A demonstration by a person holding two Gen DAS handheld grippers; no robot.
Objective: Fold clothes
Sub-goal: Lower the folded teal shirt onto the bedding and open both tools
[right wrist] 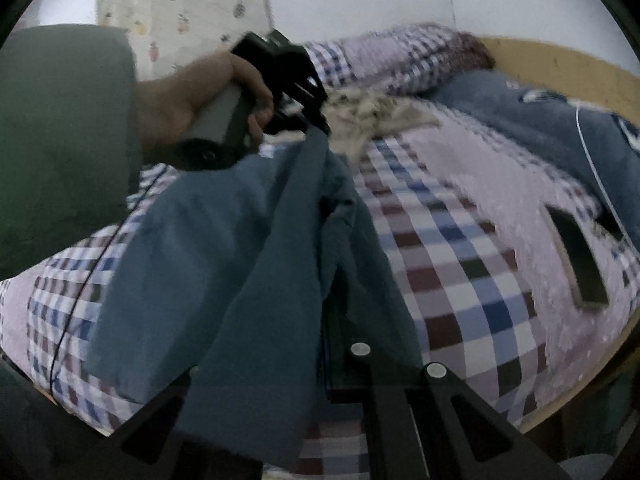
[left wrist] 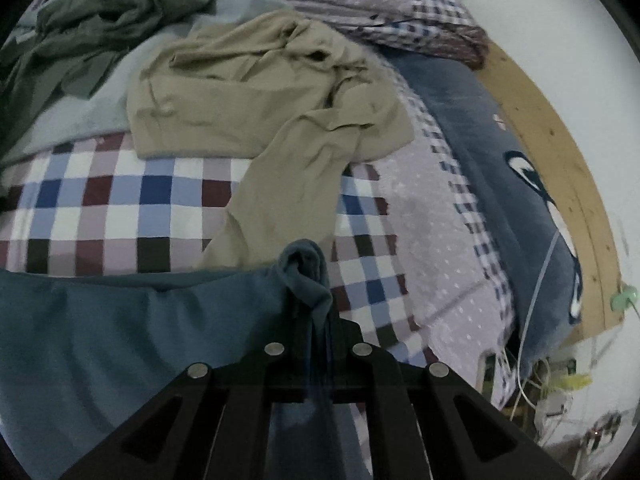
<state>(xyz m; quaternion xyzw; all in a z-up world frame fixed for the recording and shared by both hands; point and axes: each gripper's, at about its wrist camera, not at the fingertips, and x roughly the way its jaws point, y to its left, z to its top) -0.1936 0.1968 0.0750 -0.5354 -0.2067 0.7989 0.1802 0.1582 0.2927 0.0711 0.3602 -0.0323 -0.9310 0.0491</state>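
A teal-blue garment point(left wrist: 132, 332) hangs stretched between both grippers above a checked bed. My left gripper point(left wrist: 316, 320) is shut on a bunched corner of it, the cloth poking up past the fingertips. In the right wrist view the same blue garment point(right wrist: 240, 264) drapes over my right gripper point(right wrist: 332, 344), which is shut on its lower edge; the cloth hides the left finger. The left gripper point(right wrist: 316, 120), held by a person's hand point(right wrist: 200, 92), pinches the far end. A beige garment point(left wrist: 260, 92) lies crumpled on the bed ahead, and a dark green one point(left wrist: 88, 28) at the far left.
The checked bedsheet point(left wrist: 120, 208) covers the bed, with a grey-blue pillow point(left wrist: 500, 168) along the wooden headboard point(left wrist: 560, 152). White cables point(left wrist: 536, 320) hang at the bed's right side. A dark phone-like slab point(right wrist: 580, 256) lies on the sheet. A grey-green sleeve point(right wrist: 60, 140) fills the left.
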